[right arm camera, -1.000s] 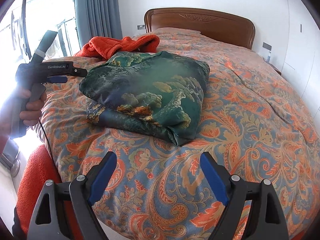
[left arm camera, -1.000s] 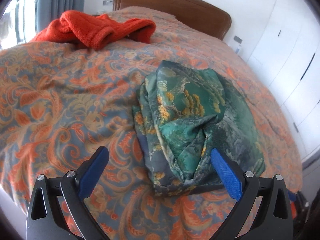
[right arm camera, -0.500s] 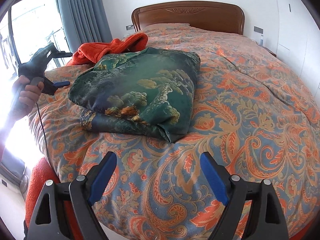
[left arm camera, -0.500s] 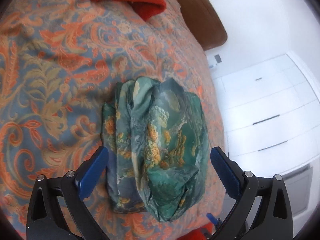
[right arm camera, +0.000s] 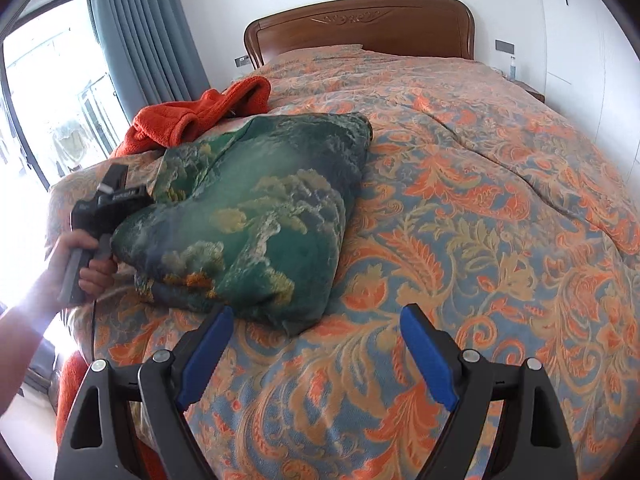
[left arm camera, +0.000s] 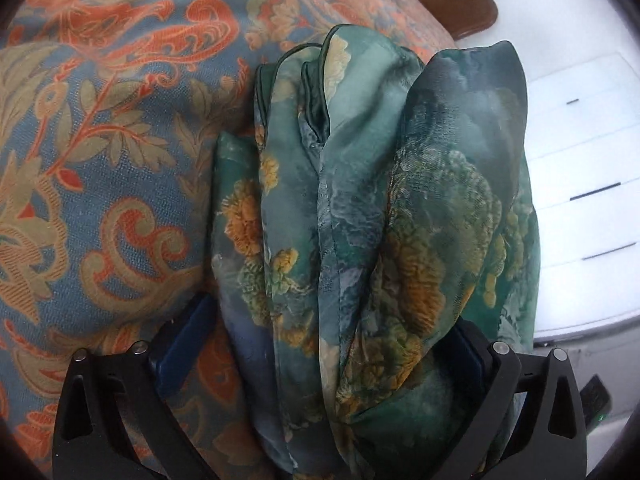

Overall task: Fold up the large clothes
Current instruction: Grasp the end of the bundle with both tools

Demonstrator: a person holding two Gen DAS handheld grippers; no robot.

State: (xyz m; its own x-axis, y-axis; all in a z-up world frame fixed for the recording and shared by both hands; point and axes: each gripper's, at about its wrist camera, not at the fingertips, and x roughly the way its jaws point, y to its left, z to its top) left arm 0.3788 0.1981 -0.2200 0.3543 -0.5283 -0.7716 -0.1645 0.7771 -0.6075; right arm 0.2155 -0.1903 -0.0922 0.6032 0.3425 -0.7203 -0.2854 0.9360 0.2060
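Observation:
A folded green garment with a gold and teal print (right arm camera: pixel 260 216) lies on the bed's near left part. In the left wrist view it (left arm camera: pixel 376 216) fills the middle as a stack of folds. My left gripper (left arm camera: pixel 320 344) is open, with its two blue fingers on either side of the bundle's near end; the right finger is partly hidden by cloth. In the right wrist view the left gripper (right arm camera: pixel 110 204) sits at the bundle's left edge, held by a hand. My right gripper (right arm camera: pixel 316 354) is open and empty, just in front of the bundle's near corner.
An orange fleece garment (right arm camera: pixel 200 114) lies behind the green bundle near the curtain (right arm camera: pixel 152 40). The bedspread (right arm camera: pixel 500 220) has an orange paisley print. A wooden headboard (right arm camera: pixel 360 26) stands at the back. White cupboards (left arm camera: pixel 580 184) are beyond the bed's far side.
My left gripper has turned and moved in to the green bundle, so its open fingers now straddle the bundle's end. My right gripper has moved closer to the bundle's near corner.

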